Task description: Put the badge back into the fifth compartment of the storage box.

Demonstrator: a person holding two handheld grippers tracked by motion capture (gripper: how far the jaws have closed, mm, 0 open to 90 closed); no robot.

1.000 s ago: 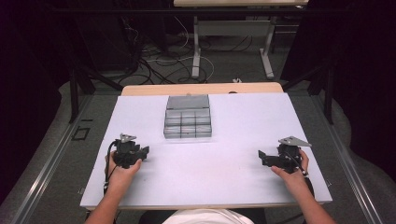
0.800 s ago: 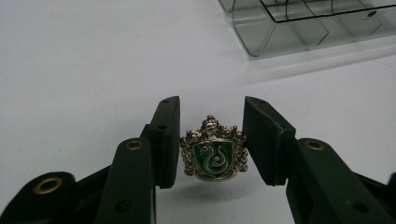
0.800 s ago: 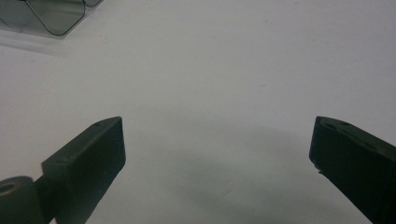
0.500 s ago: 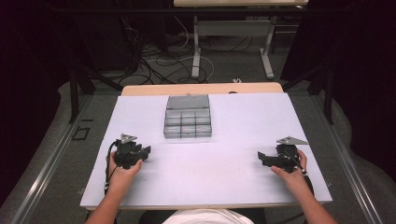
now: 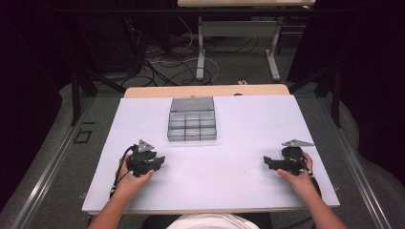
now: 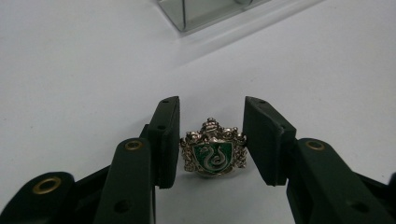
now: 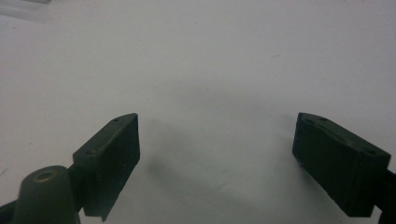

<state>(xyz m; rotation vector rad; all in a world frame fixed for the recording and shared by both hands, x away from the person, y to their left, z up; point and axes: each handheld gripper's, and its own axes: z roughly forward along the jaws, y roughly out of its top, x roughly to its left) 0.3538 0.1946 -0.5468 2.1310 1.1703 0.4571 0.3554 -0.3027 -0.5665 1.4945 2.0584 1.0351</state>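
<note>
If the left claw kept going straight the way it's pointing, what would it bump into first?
Probably the clear box of little compartments. The left claw already has the crest ring between its jaws, and only bare white table lies before that box's corner.

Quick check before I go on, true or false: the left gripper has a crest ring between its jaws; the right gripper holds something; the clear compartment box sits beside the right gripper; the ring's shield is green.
1. The left gripper has the ring between its jaws. True.
2. The right gripper holds something. False: its jaws stand wide apart over bare table.
3. The compartment box sits beside the right gripper. False: it stands at the far middle, nearer the left one.
4. The ring's shield is green. True.
</note>
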